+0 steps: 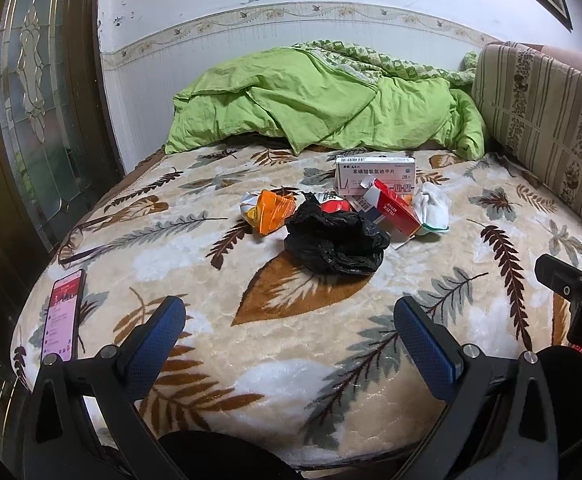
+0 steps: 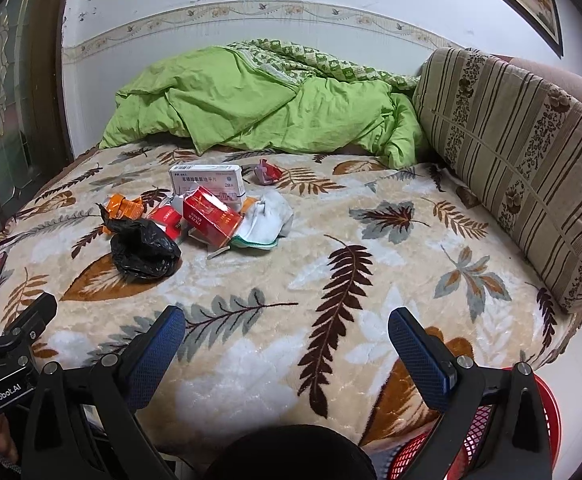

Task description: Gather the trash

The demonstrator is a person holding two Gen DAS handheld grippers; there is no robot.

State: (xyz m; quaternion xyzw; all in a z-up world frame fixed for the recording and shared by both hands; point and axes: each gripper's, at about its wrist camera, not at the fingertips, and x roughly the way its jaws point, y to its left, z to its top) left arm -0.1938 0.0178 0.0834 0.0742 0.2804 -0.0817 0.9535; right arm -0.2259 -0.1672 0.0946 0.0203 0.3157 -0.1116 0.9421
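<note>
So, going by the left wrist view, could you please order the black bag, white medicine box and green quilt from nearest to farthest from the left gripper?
1. Black bag, mid-bed, nearest the left gripper.
2. White medicine box, just behind the pile.
3. Green quilt, against the far wall.

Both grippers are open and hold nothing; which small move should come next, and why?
Probably move the left gripper forward to the black bag. It is the nearest piece of the trash pile and lies almost straight ahead of the open jaws, with bare blanket between. The right gripper, also open, sits next to the red basket, so it could wait there.
</note>
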